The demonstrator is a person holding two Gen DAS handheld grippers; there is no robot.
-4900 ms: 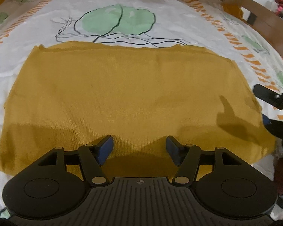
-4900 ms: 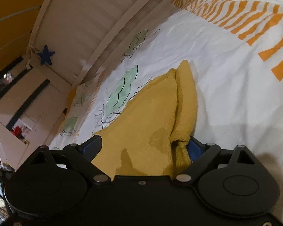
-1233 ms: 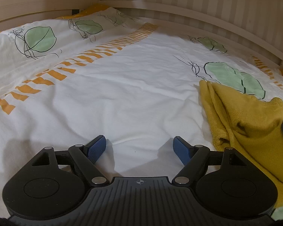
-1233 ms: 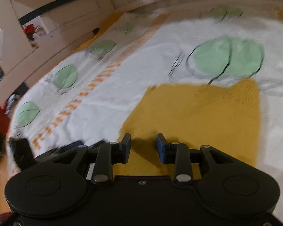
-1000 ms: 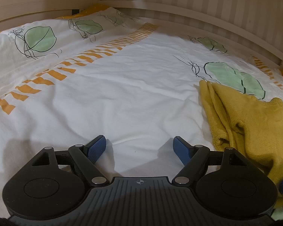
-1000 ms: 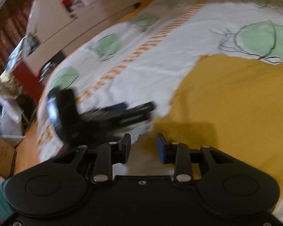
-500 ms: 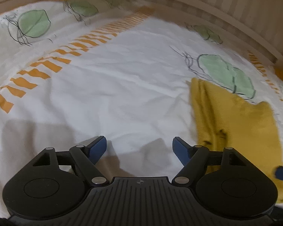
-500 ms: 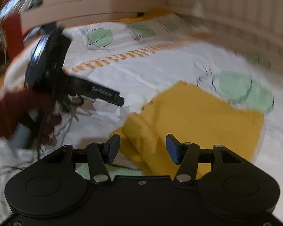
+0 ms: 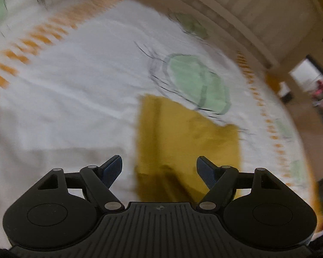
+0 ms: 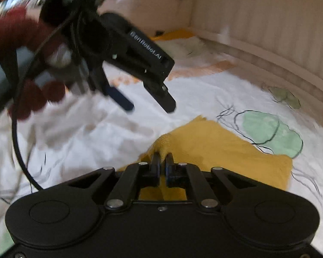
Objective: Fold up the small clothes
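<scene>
A mustard-yellow knit garment point(image 9: 187, 142) lies folded on the white printed bedsheet point(image 9: 75, 107); it also shows in the right wrist view point(image 10: 221, 150). My left gripper point(image 9: 159, 169) is open and empty, held above the garment's near edge. It also shows in the right wrist view point(image 10: 148, 101), raised above the sheet to the left of the garment. My right gripper point(image 10: 162, 161) is shut on a bunched corner of the garment, which is pinched between its fingers.
The sheet has green leaf prints point(image 10: 271, 133) and orange stripes point(image 9: 38, 40). A cream slatted bed rail point(image 10: 269, 34) runs along the far side. A black cable point(image 10: 17, 150) hangs from the left gripper. The floor point(image 9: 312, 129) shows beyond the bed's right edge.
My right gripper closed on the garment's corner. My left gripper swung right and lifted, now facing the folded garment. The left view is blurred by motion.
</scene>
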